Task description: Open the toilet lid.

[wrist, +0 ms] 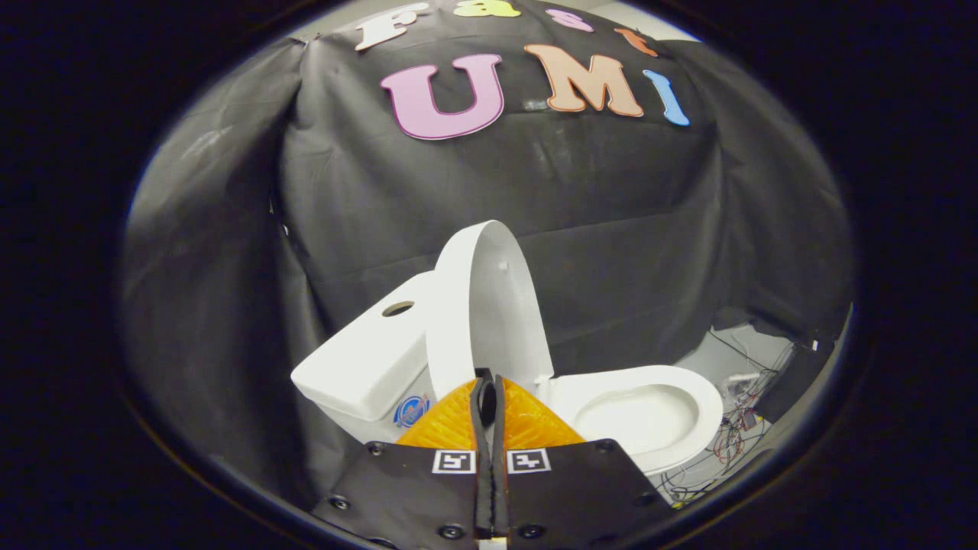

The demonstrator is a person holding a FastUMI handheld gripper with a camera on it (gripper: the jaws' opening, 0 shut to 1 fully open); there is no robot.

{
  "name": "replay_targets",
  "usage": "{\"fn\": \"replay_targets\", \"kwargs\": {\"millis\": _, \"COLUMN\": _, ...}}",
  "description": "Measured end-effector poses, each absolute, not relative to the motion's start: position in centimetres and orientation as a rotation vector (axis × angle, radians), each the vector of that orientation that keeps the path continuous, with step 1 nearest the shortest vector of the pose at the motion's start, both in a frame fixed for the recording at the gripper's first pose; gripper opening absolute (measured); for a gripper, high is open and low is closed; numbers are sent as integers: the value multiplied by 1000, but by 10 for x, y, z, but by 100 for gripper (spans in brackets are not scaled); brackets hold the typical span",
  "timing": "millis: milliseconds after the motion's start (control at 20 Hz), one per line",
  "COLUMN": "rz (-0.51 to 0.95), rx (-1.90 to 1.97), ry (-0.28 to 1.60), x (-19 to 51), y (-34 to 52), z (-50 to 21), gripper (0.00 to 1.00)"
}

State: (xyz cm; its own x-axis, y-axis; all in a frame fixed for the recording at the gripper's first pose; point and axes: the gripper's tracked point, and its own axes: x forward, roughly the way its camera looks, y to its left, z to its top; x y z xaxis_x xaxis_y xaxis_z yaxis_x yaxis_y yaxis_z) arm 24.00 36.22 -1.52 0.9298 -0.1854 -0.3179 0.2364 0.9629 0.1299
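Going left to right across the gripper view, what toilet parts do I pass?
Tank → raised lid, with the shut fingers at its lower edge → seat around the open bowl → loose wires on the floor.

White toilet lid [489, 305] raised, standing near upright, leaning toward tank [367, 359]. White seat [649, 416] down around open bowl. Toilet stands before black cloth wall, just beyond gripper [487, 386] fingers, pressed together.

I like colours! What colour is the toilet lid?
White, seen in the gripper view: the toilet lid stands raised.
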Motion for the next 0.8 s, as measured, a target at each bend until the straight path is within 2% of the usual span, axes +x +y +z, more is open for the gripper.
{"fn": "replay_targets", "kwargs": {"millis": 100, "rz": -191, "rx": 127, "ry": 295, "x": 242, "y": 369, "z": -15, "gripper": 1}}
{"fn": "replay_targets", "kwargs": {"millis": 150, "rz": -190, "rx": 128, "ry": 293, "x": 243, "y": 371, "z": -15, "gripper": 6}}
{"fn": "replay_targets", "kwargs": {"millis": 250, "rz": -150, "rx": 162, "ry": 285, "x": 247, "y": 381, "z": -15, "gripper": 5}}
{"fn": "replay_targets", "kwargs": {"millis": 800, "rz": -20, "rx": 127, "ry": 358, "x": 241, "y": 419, "z": -41, "gripper": 93}}
